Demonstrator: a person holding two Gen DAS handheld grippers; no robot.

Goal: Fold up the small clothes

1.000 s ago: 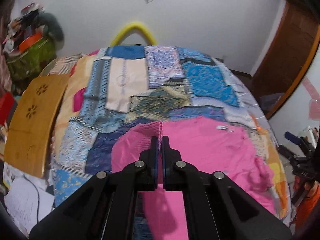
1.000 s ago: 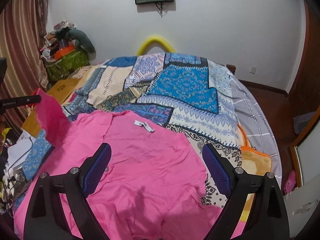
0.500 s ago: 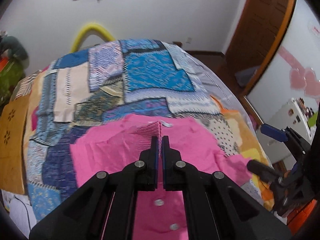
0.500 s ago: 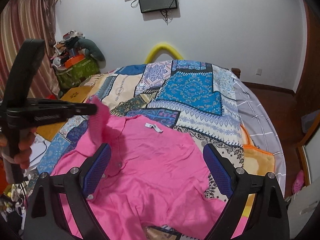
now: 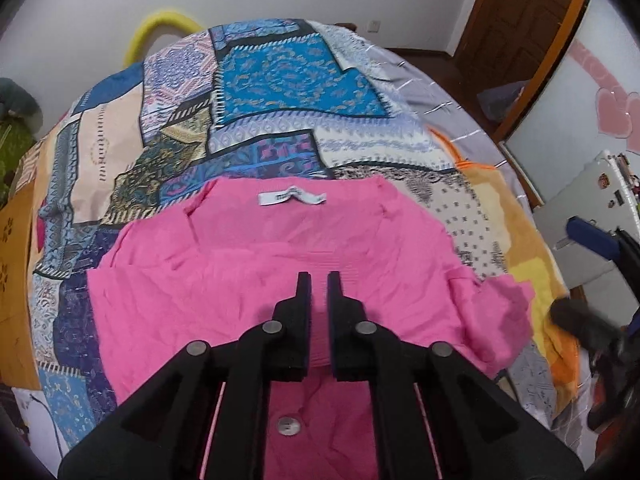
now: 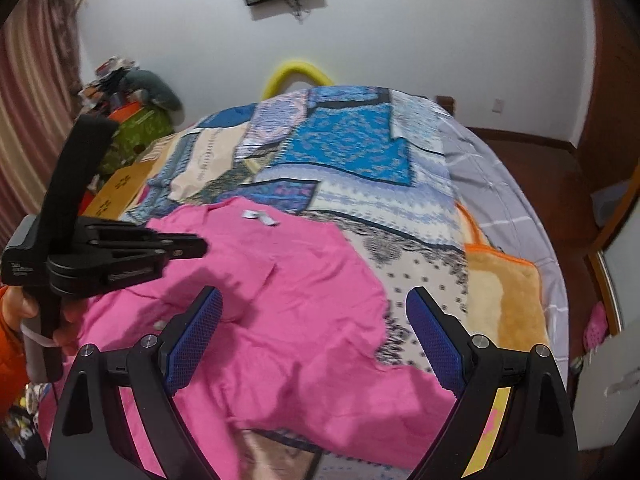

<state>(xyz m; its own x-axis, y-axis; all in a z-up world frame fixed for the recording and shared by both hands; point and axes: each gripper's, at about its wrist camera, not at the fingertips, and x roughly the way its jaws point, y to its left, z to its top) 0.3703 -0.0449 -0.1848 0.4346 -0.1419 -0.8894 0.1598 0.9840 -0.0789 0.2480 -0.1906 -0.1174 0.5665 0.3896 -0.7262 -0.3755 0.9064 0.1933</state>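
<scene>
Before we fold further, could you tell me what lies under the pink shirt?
The pink shirt lies on a patchwork bedspread, which shows around its far and side edges. Anything directly beneath the shirt is hidden by the fabric.

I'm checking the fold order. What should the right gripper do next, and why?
Probably lower the right gripper onto the sleeve and close. Its jaws stand wide open above the shirt, and that sleeve sticks out sideways on its side, unfolded, while the left gripper sits over the shirt's middle, jaws slightly apart.
</scene>
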